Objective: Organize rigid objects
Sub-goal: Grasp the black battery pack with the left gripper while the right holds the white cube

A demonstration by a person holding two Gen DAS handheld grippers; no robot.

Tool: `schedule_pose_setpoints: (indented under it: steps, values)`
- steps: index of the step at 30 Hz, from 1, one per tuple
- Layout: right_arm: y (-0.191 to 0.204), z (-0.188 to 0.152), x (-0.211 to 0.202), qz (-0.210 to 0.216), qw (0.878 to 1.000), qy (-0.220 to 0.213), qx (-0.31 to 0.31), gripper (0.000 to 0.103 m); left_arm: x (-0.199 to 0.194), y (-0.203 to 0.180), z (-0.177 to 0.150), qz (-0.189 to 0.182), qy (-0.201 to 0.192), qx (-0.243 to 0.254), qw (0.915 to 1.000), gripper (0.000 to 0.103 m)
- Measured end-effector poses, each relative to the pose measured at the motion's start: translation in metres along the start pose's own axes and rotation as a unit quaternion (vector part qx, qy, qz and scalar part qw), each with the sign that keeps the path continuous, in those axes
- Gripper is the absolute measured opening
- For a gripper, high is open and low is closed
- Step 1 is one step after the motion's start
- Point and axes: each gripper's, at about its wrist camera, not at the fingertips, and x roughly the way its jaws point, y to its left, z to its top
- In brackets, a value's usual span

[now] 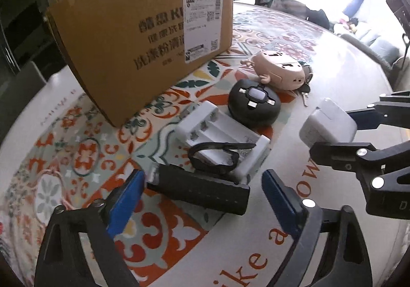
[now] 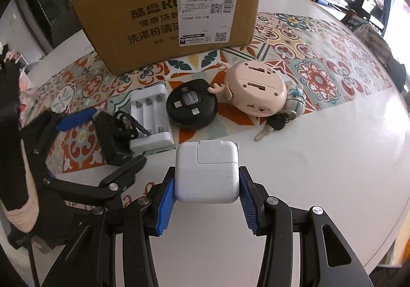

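Gripping the white charger [image 2: 207, 174], right fingers [image 2: 166, 196] clamp it (left fingers [image 1: 125, 199] spread around black case [image 1: 202, 190]).

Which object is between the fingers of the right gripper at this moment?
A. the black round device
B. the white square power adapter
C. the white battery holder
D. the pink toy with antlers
B. In the right wrist view, the white square power adapter sits between the blue pads of the right gripper, while the other three objects lie farther away on the table.
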Motion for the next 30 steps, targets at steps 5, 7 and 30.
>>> schedule_pose_setpoints:
  steps: [5, 7, 30]
  values:
    - [0.004, 0.001, 0.004, -0.009, 1.0, 0.002, -0.001, 0.046, 0.005, 0.003, -0.004, -0.006, -0.007, -0.014, 0.9999, 0.081]
    - [0.004, 0.001, 0.005, -0.008, 1.0, 0.004, 0.001, 0.046, 0.003, 0.006, -0.005, -0.006, -0.008, -0.018, 0.9998, 0.075]
    - [-0.004, 0.001, -0.022, 0.017, 0.999, -0.03, -0.023, 0.046, -0.044, -0.006, -0.01, 0.043, -0.011, -0.092, 0.9948, 0.074]
